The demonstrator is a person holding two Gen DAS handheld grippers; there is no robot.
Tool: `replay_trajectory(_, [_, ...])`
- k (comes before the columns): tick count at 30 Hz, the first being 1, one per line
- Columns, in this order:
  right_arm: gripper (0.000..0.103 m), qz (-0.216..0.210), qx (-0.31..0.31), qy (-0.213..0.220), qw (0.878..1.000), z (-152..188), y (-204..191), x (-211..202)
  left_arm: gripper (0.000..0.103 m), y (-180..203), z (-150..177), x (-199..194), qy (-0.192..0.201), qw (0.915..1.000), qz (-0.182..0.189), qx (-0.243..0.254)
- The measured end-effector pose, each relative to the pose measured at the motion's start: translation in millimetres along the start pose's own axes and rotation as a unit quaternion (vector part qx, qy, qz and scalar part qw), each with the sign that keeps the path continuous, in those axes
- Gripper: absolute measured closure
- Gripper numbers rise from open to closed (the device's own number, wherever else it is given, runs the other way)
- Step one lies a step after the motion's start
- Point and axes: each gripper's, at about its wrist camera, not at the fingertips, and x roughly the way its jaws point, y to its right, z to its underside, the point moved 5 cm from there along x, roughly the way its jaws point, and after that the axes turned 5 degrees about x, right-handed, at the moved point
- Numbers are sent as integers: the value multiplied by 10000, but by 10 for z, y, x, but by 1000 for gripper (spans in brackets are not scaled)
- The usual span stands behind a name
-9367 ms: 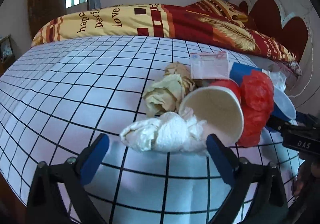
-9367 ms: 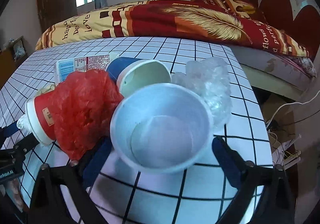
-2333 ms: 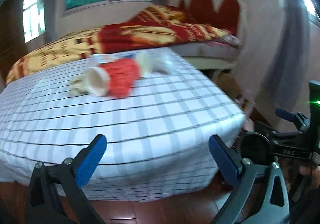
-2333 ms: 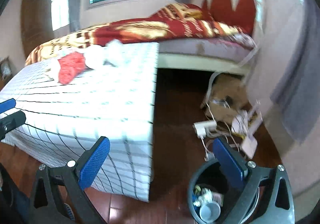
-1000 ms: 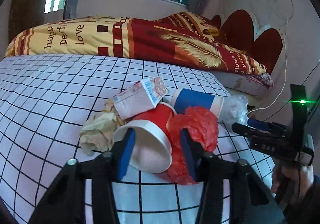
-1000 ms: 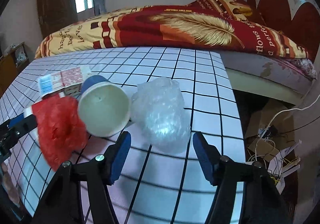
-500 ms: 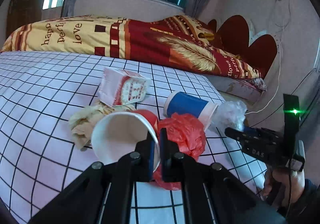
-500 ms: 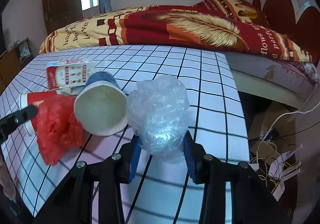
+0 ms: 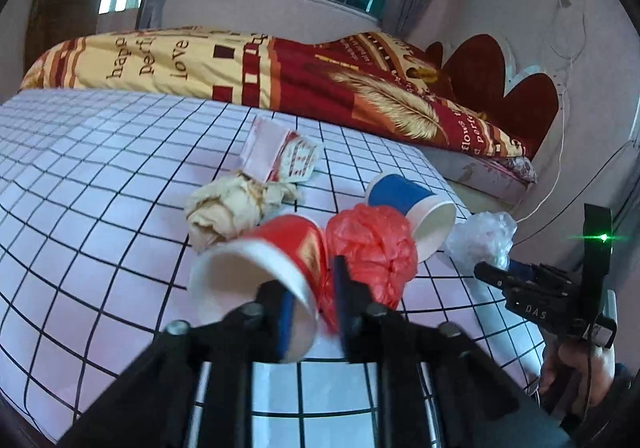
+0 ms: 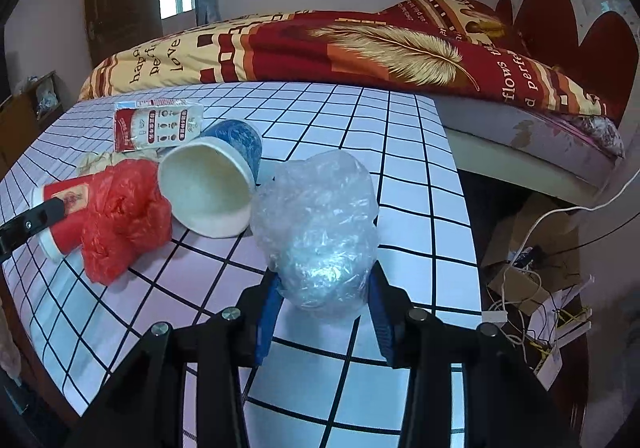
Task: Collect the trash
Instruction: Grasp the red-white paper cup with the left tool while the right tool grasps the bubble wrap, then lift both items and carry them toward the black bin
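Observation:
On the checked tablecloth (image 9: 100, 168) lies a heap of trash: a red paper cup (image 9: 280, 248) on its side, a red plastic bag (image 9: 372, 244), a blue paper cup (image 9: 404, 200), crumpled paper (image 9: 232, 208) and a small carton (image 9: 288, 156). My left gripper (image 9: 312, 288) has one finger inside the red cup's mouth and the other outside. The rim stands between the jaws, which are opening, and a gap shows. My right gripper (image 10: 325, 280) is shut on a wad of clear plastic (image 10: 316, 224) beside the blue cup (image 10: 212, 184).
Behind the table is a bed with a red and yellow blanket (image 10: 360, 44). Past the table's right edge, the floor holds cardboard and white cables (image 10: 532, 256). A hand (image 9: 576, 360) holds the right gripper's handle at the far right.
The left jaws closed over the red cup's rim, then parted a little, and the cup tipped. The right jaws closed onto the clear plastic wad. Both grippers moved nearer the trash.

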Motion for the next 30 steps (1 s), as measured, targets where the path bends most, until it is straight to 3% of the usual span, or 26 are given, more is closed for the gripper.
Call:
replay_trajectory(3, [59,10,30,-126,9999,-4,-1,75,83,-36,0,64,-118,9998,123,-59])
replay_trajectory(4, [60,-27,45,-134,9999,-8,0,80,96,-45,5,80,-174,9996,205,-75])
replay_trajectory(5, [62,-82,51,-136,9999,-12,-4,75,100,-51,4,82,-206,9996,192,-62])
replay_trajectory(14, [64,-92,128,147,9998,25,-2,-234,101,34,-38,-256,260,9993,-100,265])
replay_trajectory(30, [64,-115,147,535,9984,444,-63,-1141,101,500,253,-695,249,9971,-119,709])
